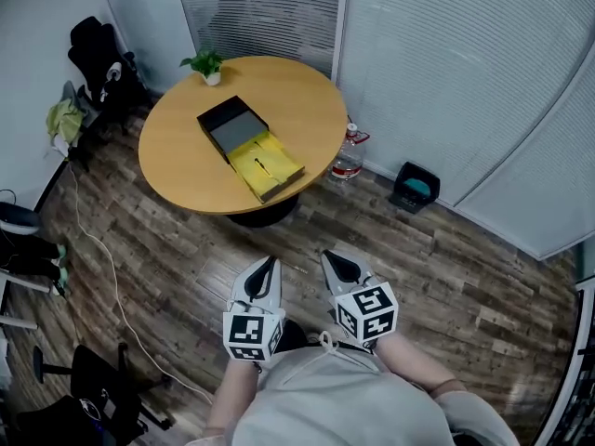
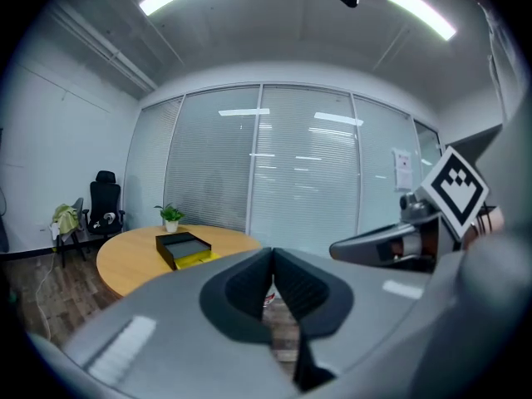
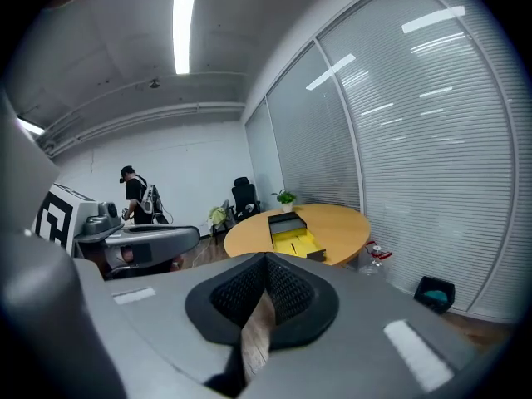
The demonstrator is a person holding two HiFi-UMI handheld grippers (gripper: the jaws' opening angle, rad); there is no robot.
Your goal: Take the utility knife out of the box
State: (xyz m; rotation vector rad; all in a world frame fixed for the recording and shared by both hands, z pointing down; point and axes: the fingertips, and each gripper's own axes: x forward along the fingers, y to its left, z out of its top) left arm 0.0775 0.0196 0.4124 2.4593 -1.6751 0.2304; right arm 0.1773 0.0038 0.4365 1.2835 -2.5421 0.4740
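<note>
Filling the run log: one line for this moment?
left gripper: shut, empty | right gripper: shut, empty | box: open on table, untouched

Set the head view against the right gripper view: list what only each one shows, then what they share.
Only the head view: the white cable trailing over the floor, and a small dark item, likely the utility knife, in the yellow tray. Only the right gripper view: a person standing at the far wall and the ceiling light strip. Both: the round table, the open box, the potted plant, the bottle, the black bin, the left gripper and the right gripper.
</note>
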